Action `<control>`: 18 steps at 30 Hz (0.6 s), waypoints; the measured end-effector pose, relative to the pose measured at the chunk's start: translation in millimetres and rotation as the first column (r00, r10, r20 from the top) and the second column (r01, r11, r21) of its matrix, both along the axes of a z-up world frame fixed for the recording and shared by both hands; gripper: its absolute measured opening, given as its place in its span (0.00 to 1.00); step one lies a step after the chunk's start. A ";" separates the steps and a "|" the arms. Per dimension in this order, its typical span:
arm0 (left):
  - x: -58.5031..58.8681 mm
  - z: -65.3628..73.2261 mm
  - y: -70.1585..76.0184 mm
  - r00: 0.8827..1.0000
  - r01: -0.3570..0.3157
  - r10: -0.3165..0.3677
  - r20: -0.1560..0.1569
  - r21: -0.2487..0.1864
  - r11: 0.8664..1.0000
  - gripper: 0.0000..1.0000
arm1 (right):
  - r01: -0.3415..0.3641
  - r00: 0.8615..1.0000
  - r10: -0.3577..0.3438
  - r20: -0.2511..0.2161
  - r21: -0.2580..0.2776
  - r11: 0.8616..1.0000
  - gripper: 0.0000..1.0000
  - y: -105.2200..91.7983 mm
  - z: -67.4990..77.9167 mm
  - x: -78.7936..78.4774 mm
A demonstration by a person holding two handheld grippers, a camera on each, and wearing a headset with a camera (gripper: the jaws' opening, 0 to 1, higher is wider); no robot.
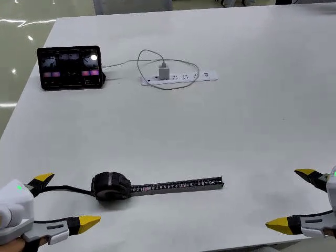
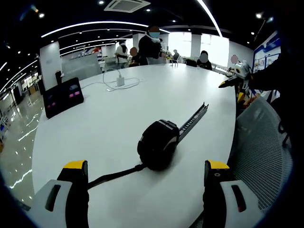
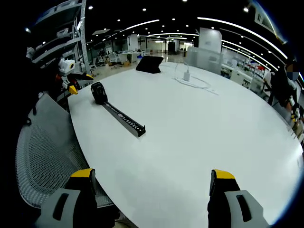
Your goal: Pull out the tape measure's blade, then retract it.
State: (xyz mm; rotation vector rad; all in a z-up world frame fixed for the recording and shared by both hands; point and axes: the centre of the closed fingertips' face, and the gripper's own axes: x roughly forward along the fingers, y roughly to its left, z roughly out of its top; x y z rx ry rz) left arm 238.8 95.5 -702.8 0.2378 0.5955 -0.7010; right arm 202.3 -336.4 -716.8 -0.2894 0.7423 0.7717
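**Head view.** One tape measure (image 1: 111,186) lies on the white counter (image 1: 236,121) near its front edge. It has a rounded black case. Its blade (image 1: 178,185) is drawn out flat to the right, dark with pale scale marks, and ends in a small hook. A black strap (image 1: 65,188) trails from the case to the left. The left gripper (image 1: 67,200) sits at the lower left with its yellow-tipped fingers (image 1: 89,222) released, spread apart and holding nothing. The strap's end lies between them. The right gripper (image 1: 290,198) is at the lower right, well apart from the blade's tip, and its fingers are likewise released and empty. At the far side stand one tablet (image 1: 70,67) with a lit screen, one power strip (image 1: 178,77), one white charger (image 1: 164,71) plugged into it, and one looped cable (image 1: 157,56).

**Left gripper view.** The case (image 2: 158,144) sits near, just ahead of the gap between the spread fingers (image 2: 76,167). The blade (image 2: 194,118) runs away from it to the right. This view adds the case's ribbed grip, a mesh chair (image 2: 256,147) at the counter's edge, and people standing beyond the far end.

**Right gripper view.** The tape measure (image 3: 99,92) lies far off to the left, with the hook end of the blade (image 3: 124,117) nearer. The left gripper (image 3: 71,76) shows behind the case. The right gripper's two fingers (image 3: 81,173) stand apart over bare counter.
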 end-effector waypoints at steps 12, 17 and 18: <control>1.8 5.2 1.0 1.000 -0.028 0.028 -0.015 0.002 1.000 0.99 | -0.010 0.999 0.009 -0.046 -0.027 1.000 0.99 -1.5 -5.4 -9.6; 3.8 9.8 -0.6 1.000 -0.030 0.030 -0.007 0.004 1.000 0.99 | -0.013 0.999 0.012 -0.044 -0.032 0.999 0.99 -2.4 -3.5 -8.5; 4.4 10.7 -1.1 0.999 -0.031 0.032 -0.010 0.003 0.999 0.99 | -0.014 0.999 0.013 -0.041 -0.034 0.999 0.99 -2.4 -3.4 -7.8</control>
